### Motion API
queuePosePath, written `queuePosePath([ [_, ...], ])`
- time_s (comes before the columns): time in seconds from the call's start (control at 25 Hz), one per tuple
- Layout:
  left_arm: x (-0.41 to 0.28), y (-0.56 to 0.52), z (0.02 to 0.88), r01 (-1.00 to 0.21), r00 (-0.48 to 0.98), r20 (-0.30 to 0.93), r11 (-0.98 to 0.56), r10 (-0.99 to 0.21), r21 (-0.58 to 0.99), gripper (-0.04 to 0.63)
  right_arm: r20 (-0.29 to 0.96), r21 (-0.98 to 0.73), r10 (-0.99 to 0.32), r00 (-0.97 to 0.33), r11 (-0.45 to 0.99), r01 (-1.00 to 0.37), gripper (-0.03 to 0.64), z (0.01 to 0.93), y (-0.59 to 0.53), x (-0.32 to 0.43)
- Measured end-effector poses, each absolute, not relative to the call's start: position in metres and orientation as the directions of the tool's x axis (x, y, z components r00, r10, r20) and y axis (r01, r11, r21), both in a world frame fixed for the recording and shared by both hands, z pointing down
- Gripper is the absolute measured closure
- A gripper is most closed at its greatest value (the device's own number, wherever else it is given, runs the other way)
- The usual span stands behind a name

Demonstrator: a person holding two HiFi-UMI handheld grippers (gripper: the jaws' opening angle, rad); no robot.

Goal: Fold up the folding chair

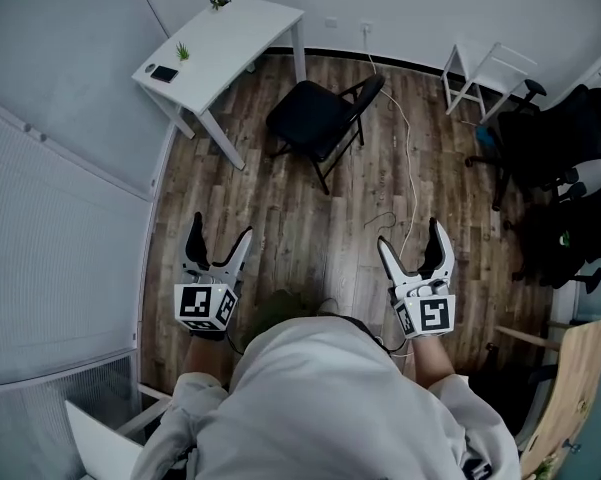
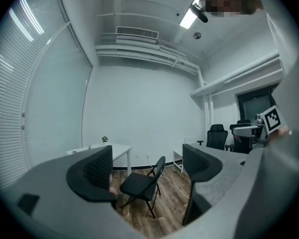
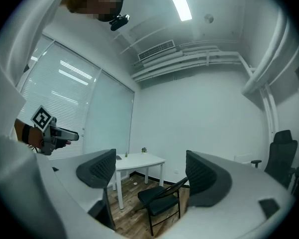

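Both grippers are sitting spread and empty; the folding chair (image 1: 315, 118) is standing unfolded, well apart from them.

Reading the head view left to right: the white desk (image 1: 235, 38) is sitting at far left, carrying a small plant (image 1: 183, 52) and a dark flat item (image 1: 163, 73). I'm holding the left gripper (image 1: 221, 230) over the wood floor (image 1: 310, 238), jaws wide apart, nothing between them. The chair is standing just beside the desk's near corner, seat down. A white cable (image 1: 408, 148) is trailing across the floor toward the right gripper (image 1: 410, 236), whose jaws are likewise wide and gripping nothing. A white side table (image 1: 485, 68) and black office chairs (image 1: 565, 133) are sitting at far right.
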State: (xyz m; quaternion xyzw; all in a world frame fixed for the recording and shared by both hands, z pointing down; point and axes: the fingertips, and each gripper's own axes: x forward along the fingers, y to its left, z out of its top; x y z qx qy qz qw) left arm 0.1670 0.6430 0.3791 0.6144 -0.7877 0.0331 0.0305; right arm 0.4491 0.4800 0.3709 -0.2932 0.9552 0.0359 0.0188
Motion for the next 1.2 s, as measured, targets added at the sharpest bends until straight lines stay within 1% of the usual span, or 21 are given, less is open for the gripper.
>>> queuePosePath([
  [0.2,0.173,0.644,0.4,-0.968,-0.249,0.126,0.252,-0.96,0.007,0.154,-0.028,0.052,-0.532,-0.847,0.845,-0.532,0.195,0.384,0.471,0.445],
  [0.4,0.148,0.634,0.414,-0.962,-0.265,0.124,0.271,-0.956,0.034,0.155,-0.015,0.06,-0.528,-0.849,0.847,-0.528,0.195,0.391,0.455,0.422],
  [0.76,0.065,0.571,0.415,-0.973,-0.22,0.114,0.227,-0.969,0.053,0.155,-0.019,0.086,-0.57,-0.821,0.817,-0.57,0.195,0.38,0.407,0.35],
  [1.2,-0.049,0.489,0.421,-0.989,-0.12,0.15,0.131,-0.981,0.066,0.155,0.001,0.085,-0.648,-0.761,0.759,-0.646,0.195,0.377,0.345,0.247],
])
